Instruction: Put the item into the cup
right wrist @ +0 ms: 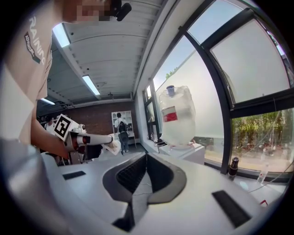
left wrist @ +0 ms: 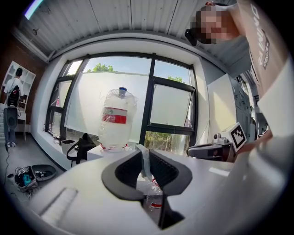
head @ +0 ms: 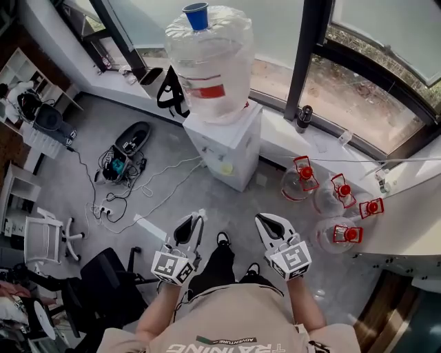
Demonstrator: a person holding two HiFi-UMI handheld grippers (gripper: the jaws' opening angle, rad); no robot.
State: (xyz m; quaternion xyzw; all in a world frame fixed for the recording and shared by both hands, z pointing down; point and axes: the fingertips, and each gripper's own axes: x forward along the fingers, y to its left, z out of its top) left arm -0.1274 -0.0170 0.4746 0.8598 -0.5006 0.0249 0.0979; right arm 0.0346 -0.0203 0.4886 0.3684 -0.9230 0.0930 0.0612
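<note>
The person stands on the grey floor (head: 69,172) with both tools held out in front, side by side and apart. The left claw (head: 195,220) is clenched on the item (left wrist: 144,161), a thin, pale, limp strip. In the left gripper view the strip stands pinched between the dark pads and pokes out past their tips. What it is made of cannot be told. The right claw (head: 267,222) is clenched with nothing in it; in the right gripper view its two pads meet along one line.

From the claws in the head view, a white dispenser (head: 231,148) stands at 12 o'clock. It carries a large clear water bottle (head: 210,65) with a red label, set upside down. The blue cup (head: 196,15) sits upright on the very top of that bottle, well apart from the item and higher than both claws. Both gripper views show the cup on top of the bottle, in front of the window (head: 372,103).

A black bag (head: 172,93) hangs at the dispenser's 9 o'clock side. At 3 o'clock from the right claw, a cluster of clear bottles with red caps (head: 341,189) stands on the floor by the wall. At 10 o'clock from the left claw lies a tangle of cables (head: 117,186), and at 8 o'clock a black office chair (head: 110,276). A small dark bottle (head: 303,117) stands on the sill at 1 o'clock.
</note>
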